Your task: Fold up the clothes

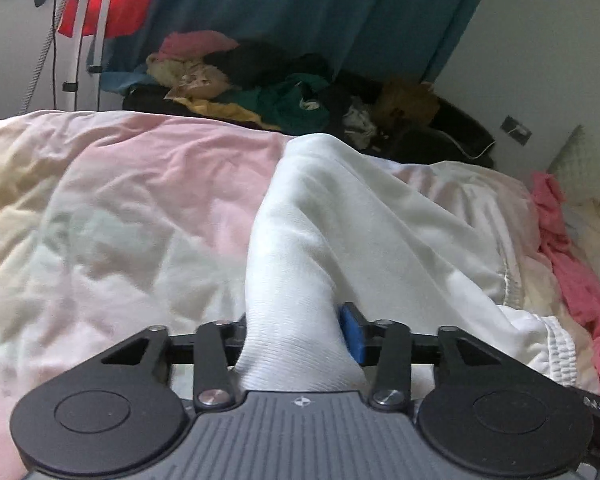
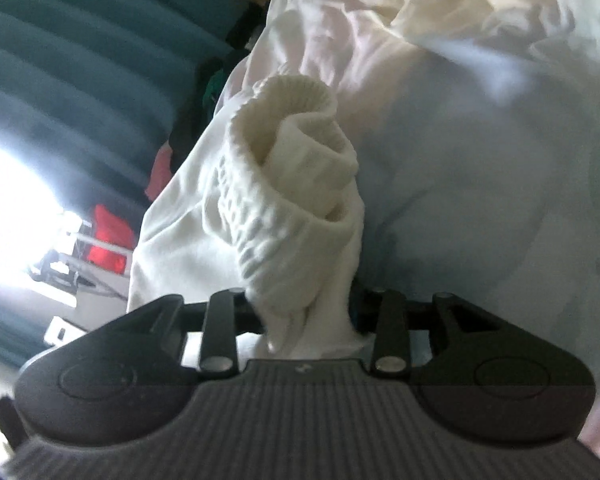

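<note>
A white garment (image 1: 340,216) lies stretched over the bed. My left gripper (image 1: 296,336) is shut on a bunched fold of it; the cloth rises between the jaws and hides the left finger, while the blue right pad (image 1: 352,332) shows. The garment's ribbed elastic waistband (image 1: 556,348) lies at the right. In the right wrist view, my right gripper (image 2: 308,316) is shut on the same white garment (image 2: 172,208) at its ribbed cuff (image 2: 292,152), which stands bunched above the jaws. The fingertips are hidden by cloth.
A pale pink and cream duvet (image 1: 120,208) covers the bed. A pink cloth (image 1: 572,264) lies at the right edge. A pile of mixed clothes (image 1: 268,92) sits behind the bed before a teal curtain (image 1: 300,4). A red item (image 1: 112,8) hangs on a rack at upper left.
</note>
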Demonstrator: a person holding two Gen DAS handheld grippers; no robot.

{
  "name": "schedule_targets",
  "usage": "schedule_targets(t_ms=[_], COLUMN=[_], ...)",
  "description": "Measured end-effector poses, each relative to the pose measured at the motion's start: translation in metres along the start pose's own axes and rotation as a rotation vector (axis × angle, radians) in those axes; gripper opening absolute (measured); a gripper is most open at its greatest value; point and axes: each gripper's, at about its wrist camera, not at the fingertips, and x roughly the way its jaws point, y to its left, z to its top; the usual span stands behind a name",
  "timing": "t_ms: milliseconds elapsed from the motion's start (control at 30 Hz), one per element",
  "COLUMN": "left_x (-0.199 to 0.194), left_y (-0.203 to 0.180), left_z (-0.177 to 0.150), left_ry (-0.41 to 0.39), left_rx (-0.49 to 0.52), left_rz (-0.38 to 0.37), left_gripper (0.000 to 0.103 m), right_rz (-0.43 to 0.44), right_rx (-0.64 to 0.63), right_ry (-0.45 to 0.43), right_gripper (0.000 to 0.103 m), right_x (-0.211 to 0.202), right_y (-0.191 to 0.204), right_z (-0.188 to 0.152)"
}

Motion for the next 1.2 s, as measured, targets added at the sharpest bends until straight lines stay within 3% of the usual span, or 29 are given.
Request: schedule_targets(t_ms=[100,200,433,700,733,767,833,967,1200], left_x=[-0.021,-0.056,-0.172,-0.291,-0.302,-0.312,-0.333,-0.368,-0.390], left_y=[-0.005,-0.015,-0.052,-0.097,-0.101,-0.105,-0.111,-0.118,-0.099], left_z=[0.002,0.001,-0.015,-0.059,-0.065,-0.071,-0.084,-0.113,-0.146], left_ry=[0.000,-0.008,-0.115,-0.239,-0.252,-0.266,-0.297,-0.348,-0.423], left_rx=[0.034,0.077,0.179,0.275,0.291,0.307,0.330,0.362,0.267], left_rz=[0.027,0.049,0.000,-0.010,-0.003,0.004,0.017,0.023,0.048], left_gripper=[0.056,0.057,0.077,0.086,0.088,0.090,0.097,0.103,0.103], right_rz=[-0.050,-0.066,-0.062,0.032,0.036,0.039,0.061,0.088,0.068], right_rx=[-0.083,-0.180,-0.413,-0.592,-0.611,-0.626,-0.647,-0.745,-0.744], right_ry=[-0.019,-0.047,-0.156,-0.234,-0.244,-0.255,-0.312,-0.415,-0.402], right_gripper=[0.038,0.038,0.039,0.039,0.046,0.064,0.089,0.090,0.090], right_x=[-0.029,-0.060,-0.151,-0.254,-0.265,-0.276,-0.293,-0.317,-0.310], right_y=[0.015,0.034,0.084,0.129,0.134,0.137,0.139,0.138,0.122], right_z=[-0.005,-0.010,-0.034,-0.069,-0.074,-0.079,-0.089,-0.116,-0.142])
